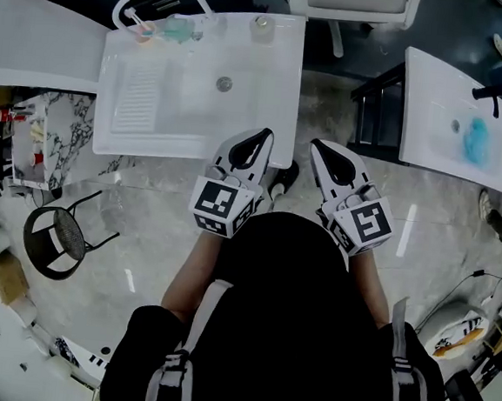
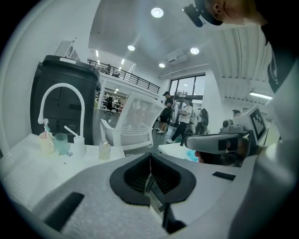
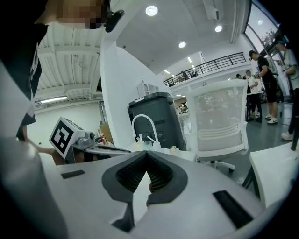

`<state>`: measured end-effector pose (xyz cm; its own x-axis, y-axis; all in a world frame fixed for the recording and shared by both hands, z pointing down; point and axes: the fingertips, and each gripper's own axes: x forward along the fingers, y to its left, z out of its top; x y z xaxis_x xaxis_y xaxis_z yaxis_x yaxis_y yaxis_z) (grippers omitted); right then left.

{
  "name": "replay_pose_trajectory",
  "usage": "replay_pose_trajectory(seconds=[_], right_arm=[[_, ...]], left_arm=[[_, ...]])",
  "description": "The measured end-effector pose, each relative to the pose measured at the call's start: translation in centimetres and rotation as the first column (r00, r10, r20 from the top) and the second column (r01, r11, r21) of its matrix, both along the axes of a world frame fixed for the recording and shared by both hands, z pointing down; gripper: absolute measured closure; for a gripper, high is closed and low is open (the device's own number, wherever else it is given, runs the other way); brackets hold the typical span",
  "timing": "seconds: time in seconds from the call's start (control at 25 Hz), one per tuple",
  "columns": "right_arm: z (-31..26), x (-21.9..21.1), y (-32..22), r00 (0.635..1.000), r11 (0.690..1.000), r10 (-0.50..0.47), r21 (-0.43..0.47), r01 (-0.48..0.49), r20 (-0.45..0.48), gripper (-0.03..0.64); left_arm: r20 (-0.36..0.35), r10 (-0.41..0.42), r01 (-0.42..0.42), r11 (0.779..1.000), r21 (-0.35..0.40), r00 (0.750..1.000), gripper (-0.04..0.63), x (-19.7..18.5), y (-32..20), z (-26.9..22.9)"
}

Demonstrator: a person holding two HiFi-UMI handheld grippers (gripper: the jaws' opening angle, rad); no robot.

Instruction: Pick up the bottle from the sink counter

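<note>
While the bottle is standing at the far right corner of the sink tabletop, right of the cups, I am holding the left tongs and right tongs near its front edge, both closed together and empty.

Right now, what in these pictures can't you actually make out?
Bottle: too small in every view to read a label or see its contents.
Sink counter: in the head view, part of its near edge is hidden behind the left claw.
Blue thing on the second counter: in the head view, too blurred to identify.
</note>
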<state>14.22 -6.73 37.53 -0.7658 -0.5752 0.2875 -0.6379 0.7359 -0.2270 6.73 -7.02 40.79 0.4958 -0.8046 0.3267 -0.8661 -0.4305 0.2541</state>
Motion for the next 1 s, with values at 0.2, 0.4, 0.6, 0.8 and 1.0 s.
replay_pose_trajectory(seconds=[0.2, 0.4, 0.6, 0.8, 1.0], right_arm=[[0.4, 0.1, -0.6, 0.999, 0.999, 0.014, -0.033, -0.015, -0.044, 0.614], [-0.1, -0.2, -1.9, 0.999, 1.000, 0.023, 0.011, -0.023, -0.043, 0.614], [0.1, -0.6, -3.1, 0.997, 0.999, 0.034, 0.004, -0.034, -0.064, 0.614], [0.3, -1.2, -4.7, 0.995, 0.999, 0.051, 0.005, -0.050, -0.082, 0.614], [0.5, -1.6, -6.1, 0.992, 0.997, 0.070, -0.017, -0.072, -0.106, 0.614]], left_arm=[[0.035, 0.010, -0.010, 1.000, 0.006, 0.999, 0.575, -0.4, -1.5, 0.6], [0.048, 0.006, -0.007, 1.000, 0.021, 0.999, 0.575, -1.1, -3.9, 1.1], [0.054, 0.011, -0.012, 1.000, 0.020, 0.998, 0.575, -1.9, -6.5, 1.8], [0.024, 0.010, -0.011, 1.000, 0.014, 1.000, 0.575, -3.1, -9.5, 2.6], [0.004, 0.022, -0.022, 1.000, 0.006, 1.000, 0.574, -3.7, -12.0, 3.0]])
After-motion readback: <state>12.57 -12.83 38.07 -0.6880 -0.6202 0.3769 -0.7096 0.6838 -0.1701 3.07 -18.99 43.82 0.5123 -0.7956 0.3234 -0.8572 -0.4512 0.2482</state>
